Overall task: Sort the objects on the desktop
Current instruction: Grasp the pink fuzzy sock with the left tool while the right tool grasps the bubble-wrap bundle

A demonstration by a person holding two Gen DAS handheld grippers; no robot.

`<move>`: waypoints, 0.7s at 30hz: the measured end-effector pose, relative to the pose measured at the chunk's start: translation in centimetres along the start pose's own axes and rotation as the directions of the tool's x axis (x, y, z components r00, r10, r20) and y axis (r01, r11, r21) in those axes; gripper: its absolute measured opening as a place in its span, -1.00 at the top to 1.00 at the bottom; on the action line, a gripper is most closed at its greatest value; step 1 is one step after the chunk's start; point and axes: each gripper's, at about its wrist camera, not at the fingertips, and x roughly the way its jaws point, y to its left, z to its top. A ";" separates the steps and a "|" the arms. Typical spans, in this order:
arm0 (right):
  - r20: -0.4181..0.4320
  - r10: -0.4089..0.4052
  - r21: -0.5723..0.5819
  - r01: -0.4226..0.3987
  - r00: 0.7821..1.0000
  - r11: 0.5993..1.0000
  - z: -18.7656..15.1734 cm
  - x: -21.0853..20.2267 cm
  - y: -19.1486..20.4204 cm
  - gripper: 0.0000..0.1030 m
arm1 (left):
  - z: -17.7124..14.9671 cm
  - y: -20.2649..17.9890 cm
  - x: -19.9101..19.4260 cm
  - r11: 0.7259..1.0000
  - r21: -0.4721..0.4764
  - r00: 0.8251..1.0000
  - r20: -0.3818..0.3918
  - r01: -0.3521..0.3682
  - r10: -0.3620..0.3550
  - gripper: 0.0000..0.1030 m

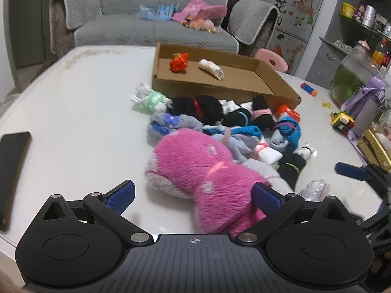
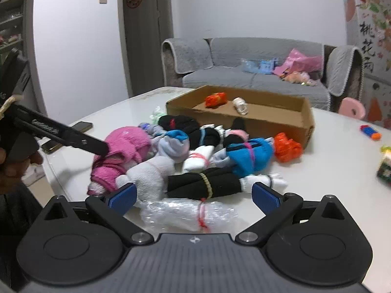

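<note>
Left hand-held gripper (image 1: 193,194) spread around fuzzy pink sock bundle (image 1: 202,171); right hand-held gripper (image 2: 193,196) spread over crinkly plastic bundle (image 2: 188,213).

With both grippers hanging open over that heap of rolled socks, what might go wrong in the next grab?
1. The socks lie packed together, so the left gripper, open around the fluffy pink sock, may drag the grey bundle along.
2. The right gripper sits over a clear plastic bundle touching the black sock roll; it might pinch both.
3. The phone lies near the table edge; a sweep could knock it off.
</note>
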 end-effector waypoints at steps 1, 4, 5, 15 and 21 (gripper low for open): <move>-0.001 -0.001 -0.009 0.001 1.000 1.000 -0.1 0.1 0.1 -0.95 | 0.1 -0.2 0.3 1.000 -0.007 1.000 -0.013 0.008 -0.008 -0.99; -0.018 -0.013 -0.013 0.013 1.000 1.000 -0.1 0.6 0.1 -0.96 | -0.1 -1.3 1.1 1.000 -0.011 0.999 -0.046 0.020 -0.020 -0.99; -0.030 -0.019 -0.016 0.018 0.999 1.000 0.0 1.0 0.1 -0.95 | -0.2 -1.6 1.4 1.000 -0.012 0.998 -0.058 0.019 -0.019 -0.99; -0.086 -0.027 0.018 0.029 0.996 0.999 -2.1 1.5 0.1 -0.84 | 1.0 -1.5 3.9 0.990 -0.139 0.994 -0.105 -0.025 0.010 -0.99; -0.092 -0.028 0.047 0.032 0.995 0.998 -2.3 1.5 -0.2 -0.83 | 0.4 0.2 4.7 0.981 -0.168 0.988 -0.134 -0.097 0.075 -0.99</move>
